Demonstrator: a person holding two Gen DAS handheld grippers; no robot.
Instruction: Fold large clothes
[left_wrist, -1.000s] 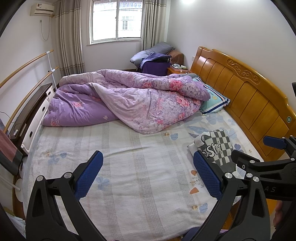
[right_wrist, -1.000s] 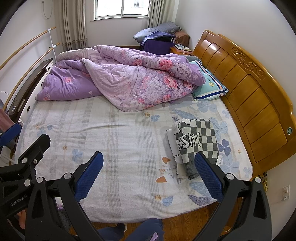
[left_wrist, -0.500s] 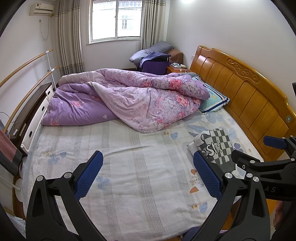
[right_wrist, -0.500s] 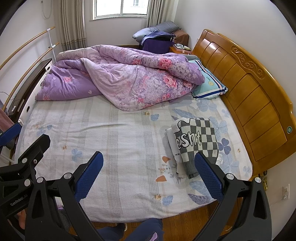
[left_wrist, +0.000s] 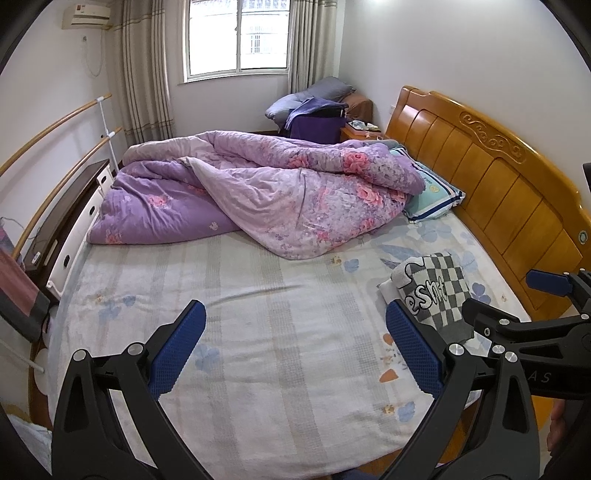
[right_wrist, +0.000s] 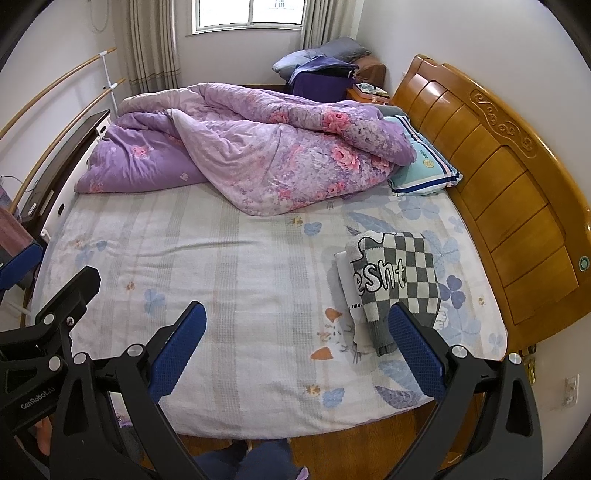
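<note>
bed (right_wrist: 229, 266) fills room, near half bare = likely folding space | headboard (right_wrist: 509, 177) right, window (left_wrist: 238, 35) far wall | quilt (left_wrist: 266, 188) bunched at far side, clear of work | sweater (right_wrist: 397, 284) folded, stacked on white garment by headboard, looks done | left gripper (left_wrist: 295, 349) + right gripper (right_wrist: 297, 349) both spread wide, empty, above near edge

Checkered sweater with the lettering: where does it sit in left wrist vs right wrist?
Left wrist: checkered sweater at right of centre, lower half, partly hidden behind the left gripper's right finger.
Right wrist: sweater right of centre, just above the right gripper's right finger, folded on a white garment.
Shared landmark: wooden headboard, just right of the sweater in both.
</note>
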